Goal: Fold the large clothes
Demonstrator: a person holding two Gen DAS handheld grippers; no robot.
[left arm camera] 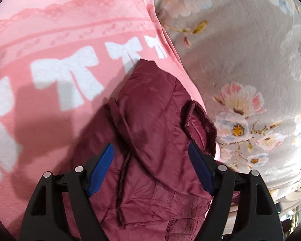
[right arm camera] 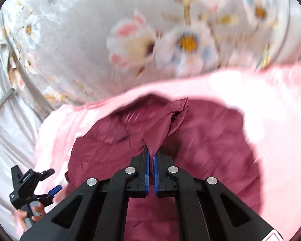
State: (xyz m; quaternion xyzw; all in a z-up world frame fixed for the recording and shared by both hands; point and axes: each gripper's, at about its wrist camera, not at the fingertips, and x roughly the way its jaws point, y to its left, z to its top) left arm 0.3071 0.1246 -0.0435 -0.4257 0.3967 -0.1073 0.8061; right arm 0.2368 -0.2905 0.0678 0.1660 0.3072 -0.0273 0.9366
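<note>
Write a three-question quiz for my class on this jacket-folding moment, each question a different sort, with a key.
1. True or false: the right gripper is shut on a fold of the maroon jacket.
2. What lies directly under the jacket? A) pink blanket with white bows B) bare wood C) striped towel
3. Fill in: the left gripper hangs over the jacket with its jaws ____.

Key
1. True: a peak of fabric is pinched between its pads.
2. A: the pink blanket, itself on a grey flowered cover.
3. Open, gripping nothing.
</note>
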